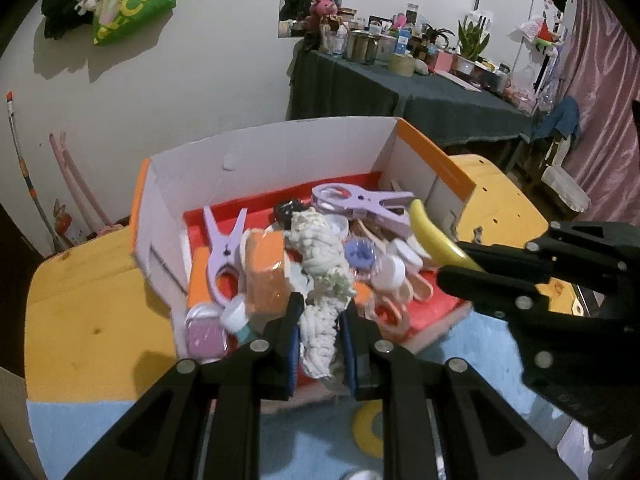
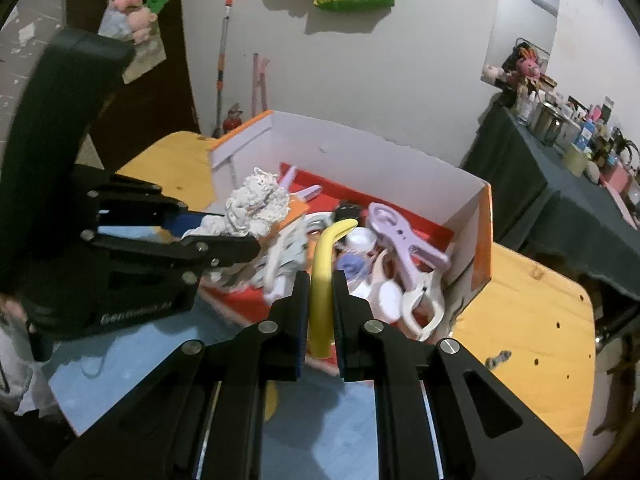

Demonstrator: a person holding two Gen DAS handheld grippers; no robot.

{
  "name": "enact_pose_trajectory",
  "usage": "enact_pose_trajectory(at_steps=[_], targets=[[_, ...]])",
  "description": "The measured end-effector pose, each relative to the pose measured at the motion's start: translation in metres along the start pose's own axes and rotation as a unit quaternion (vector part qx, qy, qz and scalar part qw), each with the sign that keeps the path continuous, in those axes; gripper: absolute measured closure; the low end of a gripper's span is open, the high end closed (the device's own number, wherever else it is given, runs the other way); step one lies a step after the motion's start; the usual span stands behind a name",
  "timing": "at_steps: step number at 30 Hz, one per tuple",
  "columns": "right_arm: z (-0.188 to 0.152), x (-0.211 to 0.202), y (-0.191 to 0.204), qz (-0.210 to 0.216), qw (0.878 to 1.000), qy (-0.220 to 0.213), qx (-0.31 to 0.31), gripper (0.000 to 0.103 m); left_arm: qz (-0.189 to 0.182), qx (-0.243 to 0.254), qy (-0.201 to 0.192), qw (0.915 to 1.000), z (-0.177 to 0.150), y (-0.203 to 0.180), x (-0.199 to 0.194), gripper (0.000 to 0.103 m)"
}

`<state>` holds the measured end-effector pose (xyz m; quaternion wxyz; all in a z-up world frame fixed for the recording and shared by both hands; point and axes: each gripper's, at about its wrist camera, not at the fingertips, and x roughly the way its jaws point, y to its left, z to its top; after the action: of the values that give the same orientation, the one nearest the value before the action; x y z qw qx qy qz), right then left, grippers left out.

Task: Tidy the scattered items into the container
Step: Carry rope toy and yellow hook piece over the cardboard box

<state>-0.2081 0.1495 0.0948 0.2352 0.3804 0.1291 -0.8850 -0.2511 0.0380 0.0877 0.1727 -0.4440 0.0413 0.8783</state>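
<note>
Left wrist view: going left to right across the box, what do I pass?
Small purple clip → orange sponge → white rope toy held by the left gripper → yellow curved piece held by the right gripper.

Matt black plastic tool (image 1: pixel 319 332); rough white knitted cloth (image 1: pixel 320 264); glossy yellow plastic strip (image 2: pixel 323 280); white cardboard box (image 1: pixel 280 152); varnished wooden desk (image 1: pixel 88 312).

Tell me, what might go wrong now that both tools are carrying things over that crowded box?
The box is already heaped, so the white knitted cloth in the left tool could land on the pile and slide out over the low front edge. The yellow curved piece held by the right tool might bounce off the purple clips. The two tools are close together and could bump.
</note>
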Motion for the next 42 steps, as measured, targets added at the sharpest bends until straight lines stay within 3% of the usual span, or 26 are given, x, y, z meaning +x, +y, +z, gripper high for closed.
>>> enact_pose_trajectory(at_steps=[14,42], targets=[[0.012,0.064,-0.028,-0.009,0.998,0.052,0.02,0.093,0.007,-0.027,0.036,0.999,0.015,0.003,0.057,0.084],[0.007,0.091,-0.041,-0.01,0.996,0.078,0.048,0.093,0.015,-0.026,0.041,0.9987,0.013,0.001,0.067,0.083]])
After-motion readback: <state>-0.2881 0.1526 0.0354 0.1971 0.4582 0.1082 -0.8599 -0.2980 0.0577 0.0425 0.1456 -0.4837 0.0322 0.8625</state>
